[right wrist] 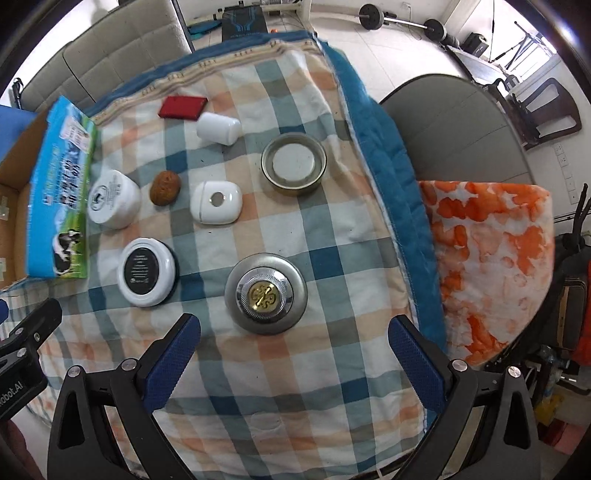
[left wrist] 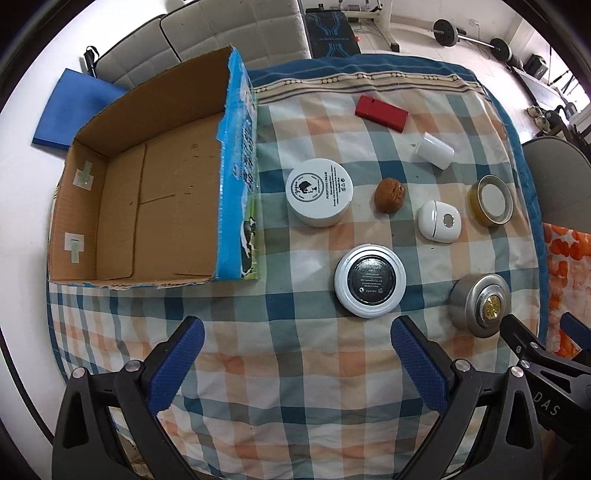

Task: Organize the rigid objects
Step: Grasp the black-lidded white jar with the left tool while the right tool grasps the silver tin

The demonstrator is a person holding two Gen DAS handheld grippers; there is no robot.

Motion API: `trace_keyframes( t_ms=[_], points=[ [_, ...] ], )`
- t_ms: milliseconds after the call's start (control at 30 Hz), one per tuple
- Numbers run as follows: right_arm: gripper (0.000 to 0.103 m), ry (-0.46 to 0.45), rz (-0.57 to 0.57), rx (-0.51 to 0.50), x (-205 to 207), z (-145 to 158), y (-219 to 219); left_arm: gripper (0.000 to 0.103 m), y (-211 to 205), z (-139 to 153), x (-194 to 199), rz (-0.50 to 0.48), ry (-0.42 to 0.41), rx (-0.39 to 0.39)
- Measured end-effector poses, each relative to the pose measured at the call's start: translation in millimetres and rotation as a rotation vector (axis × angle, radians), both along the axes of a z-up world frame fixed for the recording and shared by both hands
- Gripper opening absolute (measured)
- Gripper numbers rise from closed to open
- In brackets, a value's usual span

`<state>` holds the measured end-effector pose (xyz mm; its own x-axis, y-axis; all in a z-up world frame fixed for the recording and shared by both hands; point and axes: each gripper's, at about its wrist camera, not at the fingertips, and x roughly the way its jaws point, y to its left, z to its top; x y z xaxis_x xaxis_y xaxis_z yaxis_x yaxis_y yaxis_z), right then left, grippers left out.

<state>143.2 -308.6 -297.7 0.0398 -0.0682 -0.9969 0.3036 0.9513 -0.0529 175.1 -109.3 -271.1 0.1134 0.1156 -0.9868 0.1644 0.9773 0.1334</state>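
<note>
An open cardboard box (left wrist: 155, 206) with a blue printed side stands empty at the left of a checked cloth. On the cloth lie a red case (left wrist: 381, 113), a white bottle (left wrist: 434, 150), a white cream jar (left wrist: 320, 191), a walnut (left wrist: 389, 195), a white oval case (left wrist: 439, 220), a glass jar lid (left wrist: 491, 199), a black-and-white round tin (left wrist: 370, 285) and a silver knobbed container (right wrist: 266, 293). My left gripper (left wrist: 297, 360) is open, hovering just short of the round tin. My right gripper (right wrist: 293, 354) is open, just short of the silver container.
The checked cloth (left wrist: 295, 369) has a blue border and covers a round table. A grey chair (right wrist: 454, 129) and an orange-patterned fabric (right wrist: 491, 254) sit to the right. A sofa (left wrist: 207, 33) and barbell weights (right wrist: 402, 18) lie beyond the table.
</note>
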Motion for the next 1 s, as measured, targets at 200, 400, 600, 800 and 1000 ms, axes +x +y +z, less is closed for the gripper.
trace_keyframes(
  t_ms=[200,400,600,800,1000],
  points=[
    [0.102,0.057,-0.017,0.063,11,-42,-1,0.103,-6,-31,12,0.000,0.044,0.008],
    [0.095,0.113,-0.039,0.100,17,-75,3,0.103,-5,-58,14,0.023,0.109,-0.013],
    [0.079,0.137,-0.038,0.089,19,-96,7,0.103,-5,-77,12,0.025,0.126,-0.010],
    [0.074,0.135,-0.033,0.087,23,-106,3,0.103,-8,-93,12,0.037,0.144,-0.029],
    [0.073,0.144,-0.011,0.053,19,-100,-10,0.103,-17,-96,21,0.023,0.144,-0.036]
  ],
)
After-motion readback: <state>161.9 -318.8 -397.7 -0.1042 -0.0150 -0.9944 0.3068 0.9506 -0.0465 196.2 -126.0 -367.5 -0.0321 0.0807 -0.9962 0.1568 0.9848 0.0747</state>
